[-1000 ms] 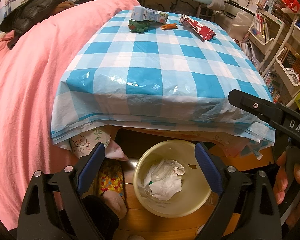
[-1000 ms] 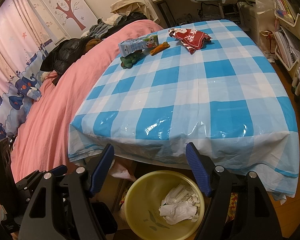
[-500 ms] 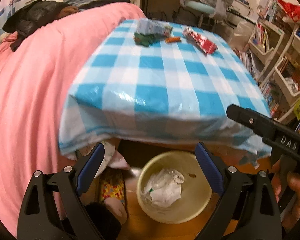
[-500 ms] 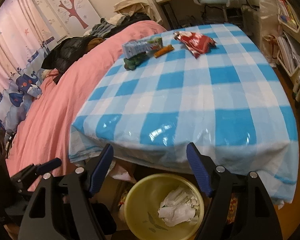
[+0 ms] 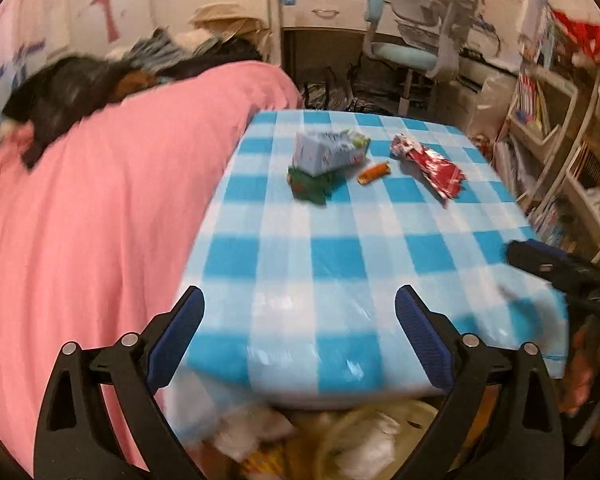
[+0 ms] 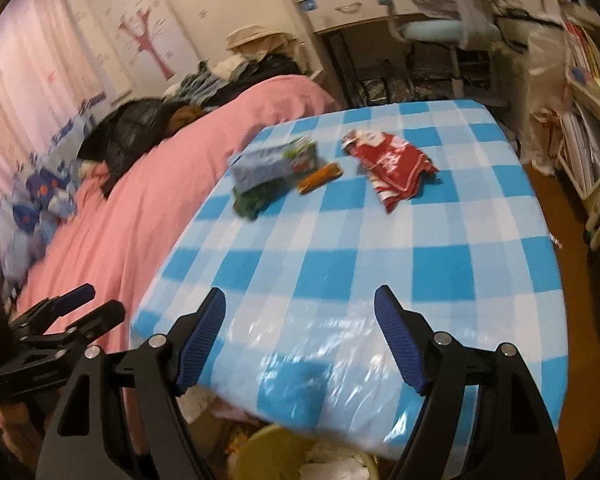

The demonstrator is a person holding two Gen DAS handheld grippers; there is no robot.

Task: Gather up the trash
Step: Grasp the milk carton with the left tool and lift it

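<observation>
On the blue checked tablecloth [image 5: 340, 264] at the far end lie a pale blue carton [image 5: 328, 151], a green crumpled wrapper [image 5: 310, 186], a small orange wrapper [image 5: 374, 173] and a red snack bag [image 5: 430, 166]. They also show in the right wrist view: carton [image 6: 274, 162], green wrapper [image 6: 254, 200], orange wrapper [image 6: 320, 177], red bag [image 6: 392, 166]. My left gripper [image 5: 300, 328] is open and empty above the table's near edge. My right gripper [image 6: 300, 332] is open and empty there too. A yellow bin [image 6: 268, 456] with white crumpled paper [image 5: 364, 452] sits on the floor below.
A pink bedspread [image 5: 92, 232] borders the table on the left, with dark clothes [image 5: 72, 88] piled on it. A desk chair [image 5: 416, 48] stands behind the table. Shelves with books [image 5: 560, 140] line the right side.
Both grippers have lifted and tilted up from over the bin to the table's near edge. The bin has dropped to the bottom of both views. Both stay open.
</observation>
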